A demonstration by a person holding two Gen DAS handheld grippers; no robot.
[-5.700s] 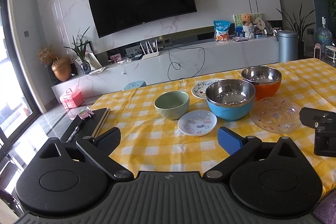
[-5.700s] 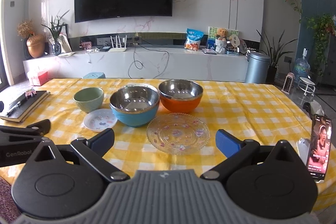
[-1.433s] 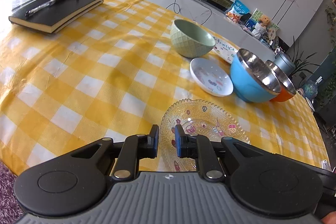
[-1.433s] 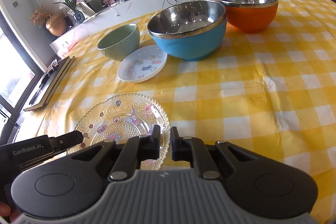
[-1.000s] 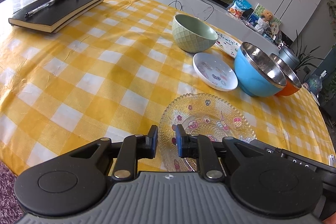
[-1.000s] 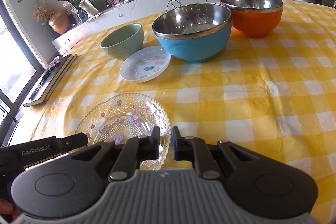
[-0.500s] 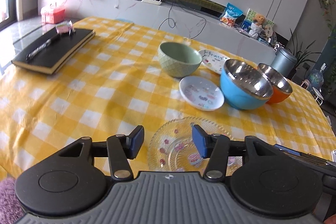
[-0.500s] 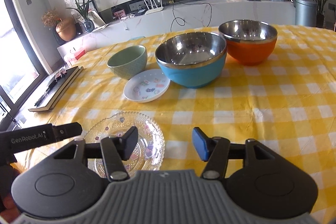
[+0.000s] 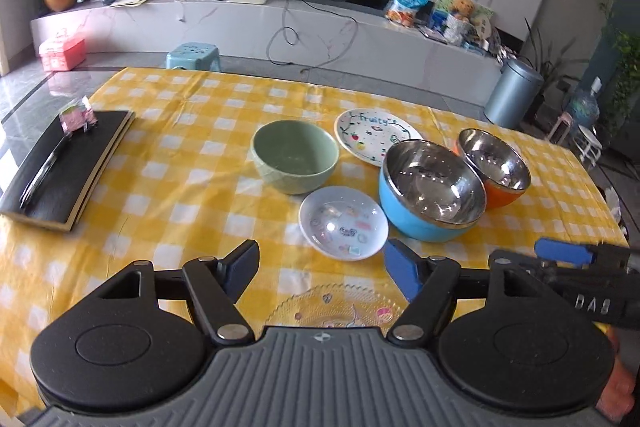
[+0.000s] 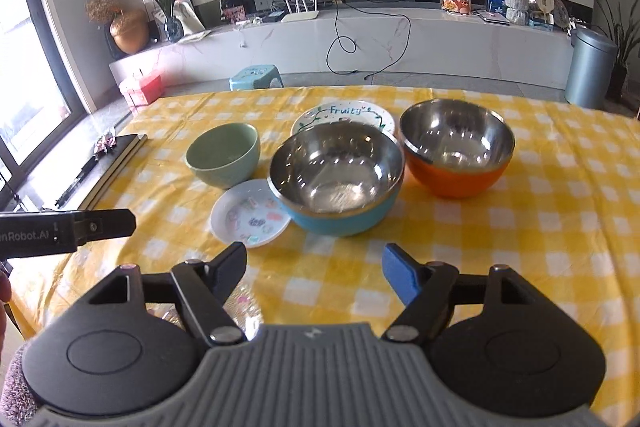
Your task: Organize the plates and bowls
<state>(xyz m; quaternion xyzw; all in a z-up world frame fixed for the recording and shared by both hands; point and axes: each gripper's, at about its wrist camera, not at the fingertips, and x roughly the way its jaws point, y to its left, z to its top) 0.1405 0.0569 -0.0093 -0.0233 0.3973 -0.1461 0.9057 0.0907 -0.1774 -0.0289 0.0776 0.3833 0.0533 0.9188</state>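
Observation:
On the yellow checked table (image 9: 168,163) stand a green bowl (image 9: 294,162), a blue steel-lined bowl (image 9: 432,191), an orange steel-lined bowl (image 9: 496,167), a small white sticker plate (image 9: 343,223), a white "Fruity" plate (image 9: 374,135) and a clear glass plate (image 9: 336,307). My left gripper (image 9: 322,263) is open and empty above the glass plate's far edge. My right gripper (image 10: 314,269) is open and empty, in front of the blue bowl (image 10: 336,179). The glass plate (image 10: 240,303) lies mostly hidden under its left finger.
A black notebook with a pen (image 9: 60,171) lies at the table's left edge. The right gripper's body (image 9: 580,283) shows at the right of the left wrist view. The left gripper's finger (image 10: 68,229) shows at the left of the right wrist view. The table's near edge is close.
Both grippers let go of the glass plate near the table's front edge, opened wide, and rose and drew back; the plate now lies flat below them.

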